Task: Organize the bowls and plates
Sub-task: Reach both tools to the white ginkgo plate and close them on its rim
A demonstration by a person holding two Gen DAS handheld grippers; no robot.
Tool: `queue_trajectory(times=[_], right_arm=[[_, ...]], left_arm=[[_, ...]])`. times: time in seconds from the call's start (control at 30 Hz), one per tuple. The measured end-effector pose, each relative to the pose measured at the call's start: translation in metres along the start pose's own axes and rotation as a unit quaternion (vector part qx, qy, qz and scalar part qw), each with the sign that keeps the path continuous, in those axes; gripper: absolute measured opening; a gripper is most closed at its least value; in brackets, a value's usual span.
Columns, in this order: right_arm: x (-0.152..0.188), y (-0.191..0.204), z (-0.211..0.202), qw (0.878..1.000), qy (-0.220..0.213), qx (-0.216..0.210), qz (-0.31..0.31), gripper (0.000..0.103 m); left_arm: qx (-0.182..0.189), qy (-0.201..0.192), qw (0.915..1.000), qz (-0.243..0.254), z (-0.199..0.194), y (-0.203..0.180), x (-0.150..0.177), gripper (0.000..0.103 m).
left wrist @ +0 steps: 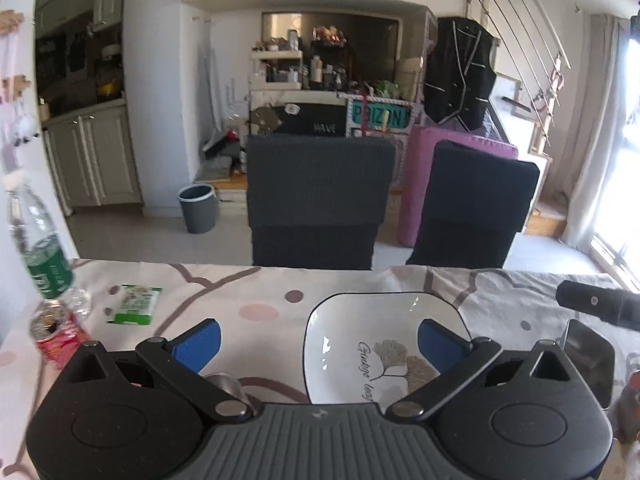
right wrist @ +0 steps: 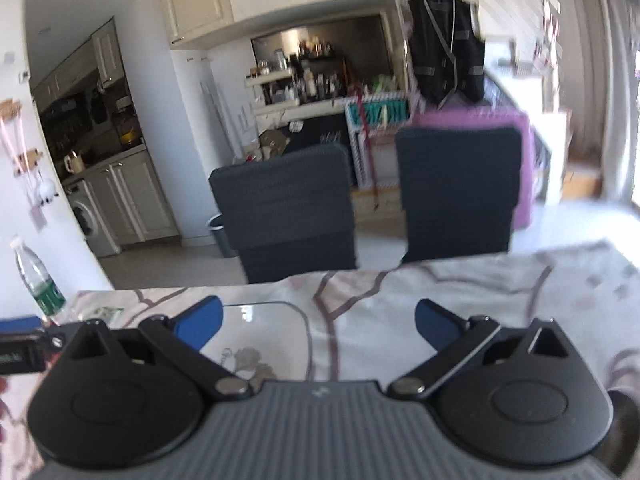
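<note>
Blue-padded fingers of the left gripper (left wrist: pixel 320 340) stand wide apart low in the left wrist frame, holding nothing; its right pad overlaps the white square plate (left wrist: pixel 372 344) with a leaf print, which lies flat on the patterned tablecloth (left wrist: pixel 248 292) at lower centre. At the left edge stand a crushed red can (left wrist: pixel 56 332), a water bottle (left wrist: pixel 38 240) and a green packet (left wrist: pixel 136 304). The right gripper (right wrist: pixel 320 326) is likewise spread and empty, the plate under its left finger at lower left of that blurred frame. Two dark chairs (left wrist: pixel 316 200) stand behind the table
</note>
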State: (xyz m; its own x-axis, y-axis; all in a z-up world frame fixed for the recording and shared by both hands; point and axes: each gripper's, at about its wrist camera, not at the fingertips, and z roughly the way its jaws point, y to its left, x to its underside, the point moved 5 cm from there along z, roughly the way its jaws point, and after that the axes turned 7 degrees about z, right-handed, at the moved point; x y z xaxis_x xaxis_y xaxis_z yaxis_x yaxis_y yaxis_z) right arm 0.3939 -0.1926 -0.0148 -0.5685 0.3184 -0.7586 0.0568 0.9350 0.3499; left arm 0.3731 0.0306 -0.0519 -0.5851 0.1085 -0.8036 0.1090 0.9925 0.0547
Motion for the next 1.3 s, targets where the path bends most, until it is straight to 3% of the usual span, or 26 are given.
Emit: queue_trajectory(times=[0.33, 0.37, 0.47, 0.53, 0.6, 0.73, 0.9, 0.97, 1.07, 1.23, 1.3], right_arm=[[0.017, -0.025, 0.061, 0.996, 0.046, 0.001, 0.072, 0.103], [0.021, -0.03, 0.063, 0.995, 0.053, 0.0, 0.08, 0.098], [0.024, -0.036, 0.071, 0.993, 0.066, -0.002, 0.095, 0.066], [0.024, -0.034, 0.072, 0.993, 0.069, -0.004, 0.1, 0.061], [0.025, -0.033, 0.076, 0.992, 0.076, -0.02, 0.102, 0.052], [0.029, -0.03, 0.085, 0.989, 0.097, -0.027, 0.107, 0.046], [0.038, -0.024, 0.096, 0.986, 0.122, -0.028, 0.106, 0.044], [0.041, -0.022, 0.099, 0.986, 0.125, -0.022, 0.107, 0.044], [0.044, -0.021, 0.103, 0.986, 0.131, -0.024, 0.105, 0.044], [0.048, -0.017, 0.113, 0.985, 0.143, -0.037, 0.09, 0.043], [0.052, -0.017, 0.117, 0.984, 0.15, -0.04, 0.092, 0.036]], left_arm=[[0.041, 0.036, 0.9971, -0.053, 0.058, 0.03, 0.013, 0.103], [0.047, 0.037, 0.9966, -0.056, 0.06, 0.033, 0.013, 0.103], [0.07, 0.029, 0.9952, -0.062, 0.062, 0.042, 0.01, 0.089], [0.075, 0.028, 0.9942, -0.072, 0.064, 0.046, 0.009, 0.072], [0.087, 0.034, 0.9927, -0.076, 0.068, 0.045, 0.01, 0.062], [0.092, 0.057, 0.9918, -0.067, 0.078, 0.038, 0.019, 0.053], [0.083, 0.078, 0.9921, -0.052, 0.094, 0.034, 0.032, 0.048], [0.077, 0.086, 0.9918, -0.055, 0.103, 0.037, 0.037, 0.042], [0.07, 0.098, 0.9909, -0.06, 0.114, 0.039, 0.044, 0.025], [0.082, 0.097, 0.9901, -0.06, 0.124, 0.037, 0.047, 0.023], [0.083, 0.094, 0.9904, -0.058, 0.126, 0.036, 0.047, 0.023]])
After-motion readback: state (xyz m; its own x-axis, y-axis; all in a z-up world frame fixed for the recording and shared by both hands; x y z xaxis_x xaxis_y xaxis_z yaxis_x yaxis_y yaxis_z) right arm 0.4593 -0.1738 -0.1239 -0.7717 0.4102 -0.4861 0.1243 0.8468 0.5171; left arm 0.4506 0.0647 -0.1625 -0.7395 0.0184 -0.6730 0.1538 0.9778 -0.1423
